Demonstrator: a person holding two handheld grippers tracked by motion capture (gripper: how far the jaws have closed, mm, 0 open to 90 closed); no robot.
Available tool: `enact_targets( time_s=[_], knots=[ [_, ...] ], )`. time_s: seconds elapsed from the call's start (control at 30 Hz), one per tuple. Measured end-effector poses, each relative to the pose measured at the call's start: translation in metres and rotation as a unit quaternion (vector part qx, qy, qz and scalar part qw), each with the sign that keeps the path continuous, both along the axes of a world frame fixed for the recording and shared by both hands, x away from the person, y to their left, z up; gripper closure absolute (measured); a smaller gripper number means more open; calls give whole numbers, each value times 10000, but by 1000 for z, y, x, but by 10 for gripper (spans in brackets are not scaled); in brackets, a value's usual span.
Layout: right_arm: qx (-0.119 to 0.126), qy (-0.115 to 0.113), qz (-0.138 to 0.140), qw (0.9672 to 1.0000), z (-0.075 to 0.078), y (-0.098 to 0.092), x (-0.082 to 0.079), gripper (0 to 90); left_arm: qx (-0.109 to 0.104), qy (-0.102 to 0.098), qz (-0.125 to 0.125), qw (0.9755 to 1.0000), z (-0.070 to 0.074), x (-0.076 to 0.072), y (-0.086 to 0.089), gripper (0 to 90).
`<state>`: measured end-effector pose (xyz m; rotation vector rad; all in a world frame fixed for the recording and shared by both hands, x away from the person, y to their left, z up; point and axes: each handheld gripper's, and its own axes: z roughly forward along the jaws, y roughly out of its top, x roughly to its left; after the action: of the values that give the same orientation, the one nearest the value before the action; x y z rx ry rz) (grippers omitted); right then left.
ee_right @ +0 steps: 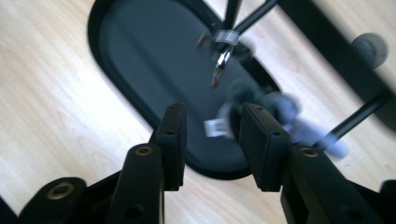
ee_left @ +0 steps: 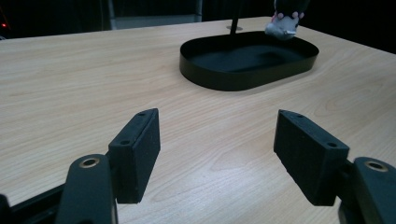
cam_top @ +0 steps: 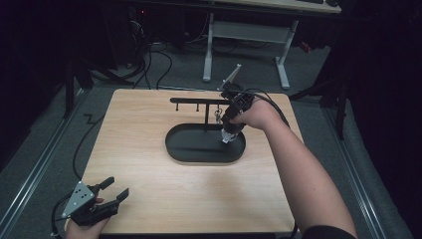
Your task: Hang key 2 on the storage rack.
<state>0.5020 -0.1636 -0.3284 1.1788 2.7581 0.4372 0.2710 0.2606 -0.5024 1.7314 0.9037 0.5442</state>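
Note:
A small grey plush toy hangs by a metal clip from the black stand's crossbar, over the black oval tray. In the right gripper view the toy is blurred and lies just beyond the right jaw. Its white tag shows in the gap between the jaws. My right gripper points down at the toy, jaws apart and pressing on nothing. My left gripper rests at the table's front left corner, open and with nothing between its jaws.
The tray and stand sit in the middle of the wooden table, with bare wood around them. A cable trails off the left edge. Desk legs and more cables stand on the floor beyond.

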Motion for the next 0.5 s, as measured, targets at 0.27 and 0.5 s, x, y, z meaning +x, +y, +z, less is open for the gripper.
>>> enact_targets(
  time_s=[0.27, 0.5],
  knots=[
    [256, -236, -104, 9993, -24, -20, -40, 508, 112, 55, -99, 9999, -1, 0, -8, 313],
    [623, -603, -353, 9956, -53, -47, -72, 453, 173, 142, -151, 9996, -5, 1, -14, 306]
  ],
)
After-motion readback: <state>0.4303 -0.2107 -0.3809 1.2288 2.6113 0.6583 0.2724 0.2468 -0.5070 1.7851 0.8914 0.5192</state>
